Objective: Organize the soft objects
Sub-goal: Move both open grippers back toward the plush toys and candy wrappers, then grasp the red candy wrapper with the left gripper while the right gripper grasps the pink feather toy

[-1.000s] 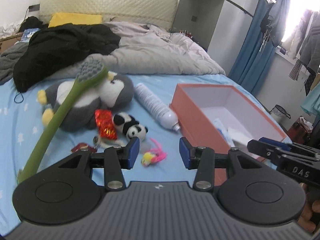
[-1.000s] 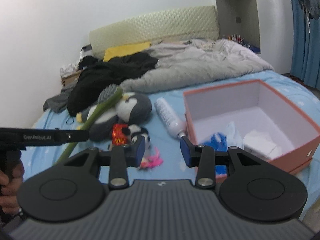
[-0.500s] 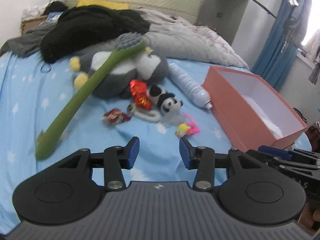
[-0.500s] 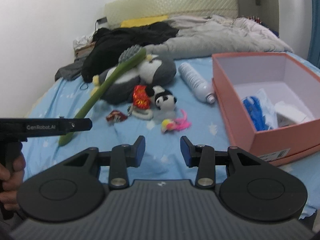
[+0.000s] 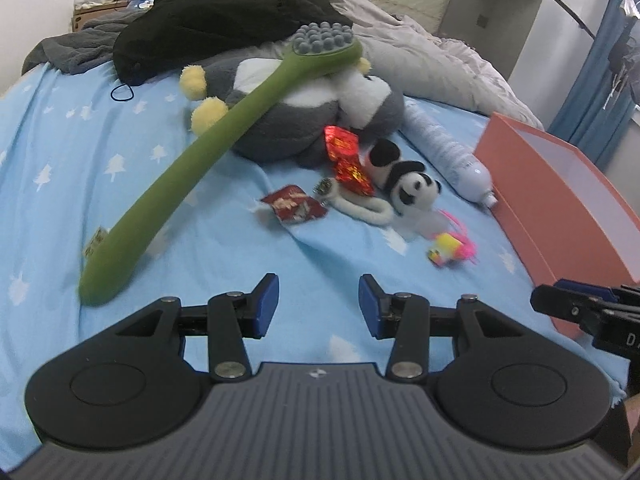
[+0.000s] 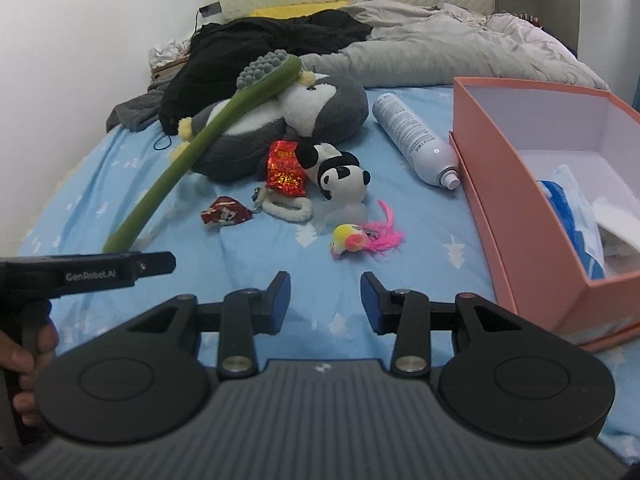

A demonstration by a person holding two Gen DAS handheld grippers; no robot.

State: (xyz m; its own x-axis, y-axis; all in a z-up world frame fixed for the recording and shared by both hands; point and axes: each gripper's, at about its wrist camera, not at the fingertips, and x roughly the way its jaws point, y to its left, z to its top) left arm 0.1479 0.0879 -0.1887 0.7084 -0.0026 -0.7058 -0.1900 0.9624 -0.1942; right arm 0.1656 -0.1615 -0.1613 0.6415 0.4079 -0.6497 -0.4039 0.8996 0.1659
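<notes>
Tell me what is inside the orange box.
In the right wrist view, the orange box holds a blue and clear plastic packet and something white beside it. Its near wall hides the floor below them. Both grippers are open and empty.

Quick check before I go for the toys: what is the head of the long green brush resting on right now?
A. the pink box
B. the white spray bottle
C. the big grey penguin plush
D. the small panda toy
C: the green brush leans up from the blue sheet with its studded grey head lying on the big grey penguin plush, apart from the small panda toy, white spray bottle and pink box.
</notes>
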